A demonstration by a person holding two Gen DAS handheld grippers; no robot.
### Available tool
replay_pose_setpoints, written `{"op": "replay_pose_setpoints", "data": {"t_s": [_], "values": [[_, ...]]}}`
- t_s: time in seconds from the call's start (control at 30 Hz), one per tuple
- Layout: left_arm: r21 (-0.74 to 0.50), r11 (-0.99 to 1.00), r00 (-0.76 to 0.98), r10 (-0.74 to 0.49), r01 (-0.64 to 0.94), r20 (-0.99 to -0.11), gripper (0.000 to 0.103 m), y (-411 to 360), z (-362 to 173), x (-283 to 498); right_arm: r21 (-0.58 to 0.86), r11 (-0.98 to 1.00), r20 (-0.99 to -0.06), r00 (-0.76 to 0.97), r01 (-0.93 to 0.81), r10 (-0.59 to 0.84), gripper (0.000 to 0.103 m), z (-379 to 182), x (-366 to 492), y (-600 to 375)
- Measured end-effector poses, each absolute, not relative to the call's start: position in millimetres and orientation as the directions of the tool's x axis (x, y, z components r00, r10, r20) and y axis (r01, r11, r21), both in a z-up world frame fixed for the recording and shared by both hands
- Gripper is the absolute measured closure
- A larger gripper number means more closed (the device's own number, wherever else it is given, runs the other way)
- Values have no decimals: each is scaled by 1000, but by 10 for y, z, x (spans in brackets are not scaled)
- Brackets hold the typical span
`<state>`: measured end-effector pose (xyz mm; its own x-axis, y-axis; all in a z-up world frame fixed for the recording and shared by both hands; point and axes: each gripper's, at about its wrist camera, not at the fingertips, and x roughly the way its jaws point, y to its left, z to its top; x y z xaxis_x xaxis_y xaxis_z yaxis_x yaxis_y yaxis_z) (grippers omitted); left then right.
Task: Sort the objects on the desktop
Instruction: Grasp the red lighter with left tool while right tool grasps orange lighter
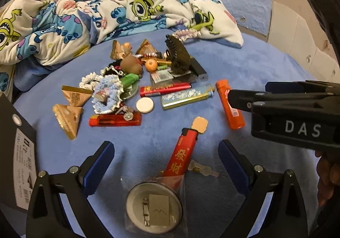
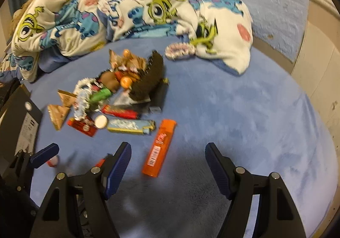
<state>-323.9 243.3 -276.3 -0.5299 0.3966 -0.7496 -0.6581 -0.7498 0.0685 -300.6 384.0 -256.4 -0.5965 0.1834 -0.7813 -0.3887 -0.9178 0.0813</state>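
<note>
My left claw (image 1: 166, 165) hangs wide over the blue bed (image 1: 244, 68), nothing pressed between its blue pads. Nearest to me, between its fingers, lies a round badge in a clear bag (image 1: 154, 204), face down with the pin showing. A red lighter with gold characters (image 1: 182, 157) has its lower end on the bag's edge and slants away toward a small peach square pad (image 1: 199, 124) that touches its top. A little clear plastic piece (image 1: 201, 169) lies just right of that lighter.

My right claw (image 2: 167, 165) is also wide and grips nothing; bare blue bedding lies between its pads. The orange lighter (image 2: 159, 148) lies just ahead of it, nearer the left finger, not touched.

Farther out, from the left wrist view, I see a flat red lighter (image 1: 114, 120), a white disc (image 1: 144, 105), a blue-and-gold lighter (image 1: 187, 96) and another red lighter (image 1: 165, 90) close together. Beyond them sits the heaped pile: gold triangular packets (image 1: 68, 120), frilly hair ties (image 1: 106, 91), a green tube (image 1: 129, 81), a small orange ball (image 1: 151, 65), a dark hair claw clip (image 1: 177, 57) and a black box (image 1: 198, 69). A black card with a white label (image 1: 19, 148) stands at the left edge.

Farthest back, a crumpled cartoon-print blanket (image 1: 85, 12) lies across the bed.
</note>
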Motion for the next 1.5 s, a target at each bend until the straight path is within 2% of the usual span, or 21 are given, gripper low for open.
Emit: {"op": "replay_pose_setpoints", "data": {"t_s": [0.2, 0.37, 0.43, 0.47, 0.5, 0.53, 0.57, 0.6, 0.63, 0.67, 0.8, 1.5], "values": [[14, -741, -479, 419, -671, -772, 9, 2442, -2911, -3318, 92, -914, -797, -580, -395, 171, 29, -2723, -3070, 3912], [-40, -736, -445, 451, -676, -774, 19, 2378, -2941, -3350, 105, -922, -799, -583, -373, 145, 29, -2778, -3118, 3862], [-41, -724, -438, 460, -689, -772, 28, 2383, -2932, -3335, 94, -927, -804, -577, -364, 145, 29, -2808, -3142, 3829], [-42, -716, -434, 468, -697, -770, 38, 2387, -2926, -3323, 91, -929, -808, -571, -359, 142, 32, -2834, -3153, 3812], [-47, -706, -427, 479, -706, -767, 54, 2391, -2919, -3308, 83, -930, -811, -566, -359, 146, 34, -2852, -3156, 3800], [-59, -697, -414, 490, -715, -767, 62, 2397, -2914, -3297, 66, -931, -811, -562, -360, 160, 43, -2859, -3156, 3788], [-60, -695, -412, 491, -717, -768, 72, 2412, -2906, -3284, 57, -930, -810, -562, -362, 169, 58, -2853, -3154, 3790], [-53, -696, -417, 488, -717, -766, 77, 2418, -2899, -3272, 61, -928, -808, -564, -368, 170, 66, -2839, -3147, 3807], [-52, -694, -417, 490, -718, -765, 78, 2418, -2896, -3264, 73, -928, -809, -566, -366, 160, 79, -2837, -3144, 3827], [-56, -692, -414, 494, -720, -765, 79, 2411, -2895, -3260, 79, -928, -813, -563, -364, 151, 83, -2846, -3146, 3838], [-64, -694, -410, 494, -717, -766, 83, 2369, -2864, -3265, 81, -933, -813, -565, -351, 142, 84, -2841, -3145, 3831], [-82, -727, -456, 510, -682, -730, 83, 2136, -2509, -3285, 124, -930, -782, -611, -345, 122, 87, -2622, -3075, 3838]]}}
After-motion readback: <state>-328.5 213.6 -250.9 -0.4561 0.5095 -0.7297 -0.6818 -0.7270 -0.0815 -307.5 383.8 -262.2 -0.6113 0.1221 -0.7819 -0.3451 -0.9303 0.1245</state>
